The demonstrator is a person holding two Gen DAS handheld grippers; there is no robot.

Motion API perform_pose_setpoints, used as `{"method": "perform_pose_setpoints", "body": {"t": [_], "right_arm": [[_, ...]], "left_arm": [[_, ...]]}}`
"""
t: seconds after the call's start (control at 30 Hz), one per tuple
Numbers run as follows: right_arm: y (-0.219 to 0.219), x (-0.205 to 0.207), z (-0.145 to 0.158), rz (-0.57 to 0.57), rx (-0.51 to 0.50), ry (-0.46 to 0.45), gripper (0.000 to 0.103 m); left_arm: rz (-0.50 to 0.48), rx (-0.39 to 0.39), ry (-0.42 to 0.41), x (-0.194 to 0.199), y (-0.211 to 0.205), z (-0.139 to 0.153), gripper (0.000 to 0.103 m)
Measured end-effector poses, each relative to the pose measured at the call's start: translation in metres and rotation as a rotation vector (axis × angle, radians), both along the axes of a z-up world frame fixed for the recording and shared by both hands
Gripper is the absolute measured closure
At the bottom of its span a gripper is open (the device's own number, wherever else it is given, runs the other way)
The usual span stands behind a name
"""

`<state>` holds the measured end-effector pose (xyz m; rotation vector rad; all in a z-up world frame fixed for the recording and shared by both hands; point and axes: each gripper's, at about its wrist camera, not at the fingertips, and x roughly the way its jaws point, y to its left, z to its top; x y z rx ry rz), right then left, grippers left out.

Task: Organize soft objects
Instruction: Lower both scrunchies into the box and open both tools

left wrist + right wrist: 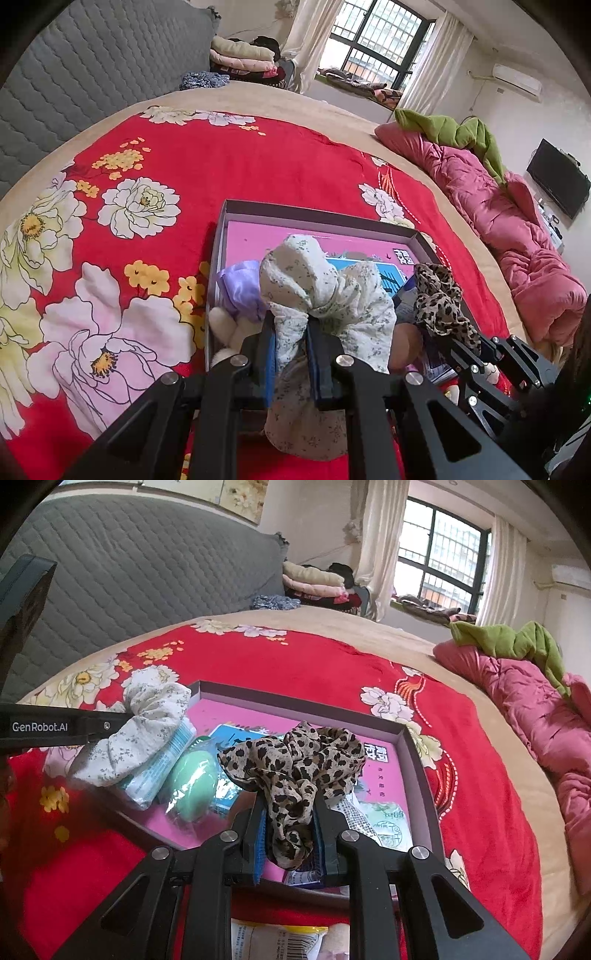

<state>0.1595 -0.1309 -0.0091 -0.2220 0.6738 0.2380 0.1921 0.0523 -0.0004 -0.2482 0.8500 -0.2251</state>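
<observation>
Left gripper [291,325]: clenched on white floral scrunchie [317,288], held above box [314,218] for sorting.
Right gripper [288,808]: leopard scrunchie [295,757] pinched, hung over pink box interior, seemingly for placing.

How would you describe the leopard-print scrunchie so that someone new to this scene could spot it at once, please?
On the red floral bedspread lies a shallow box with a pink bottom. Over its near side the right gripper pinches the leopard-print scrunchie. It alone is tan with black spots; the scrunchie in the left gripper is white with tiny flowers.
</observation>
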Motion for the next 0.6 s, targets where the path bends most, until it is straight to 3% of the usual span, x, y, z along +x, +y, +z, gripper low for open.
{"method": "perform_pose_setpoints", "body": {"t": [0.3,0.37,0.5,0.6], "right_arm": [[0.0074,-0.004,0.0023,0.018,-0.031,-0.032,0.073],[0.0085,-0.0046,0.002,0.018,-0.034,-0.036,0.066],[0.0095,-0.0046,0.002,0.016,-0.039,-0.035,0.063],[0.0099,-0.0061,0.0038,0.015,-0.047,-0.047,0.051]], "left_arm": [[0.006,-0.01,0.015,0.0016,0.003,-0.0027,0.088],[0.007,-0.01,0.017,0.0018,0.0038,-0.0032,0.088],[0.017,-0.008,0.024,0.003,0.005,-0.0055,0.088],[0.027,-0.008,0.027,0.0041,0.006,-0.007,0.088]]}}
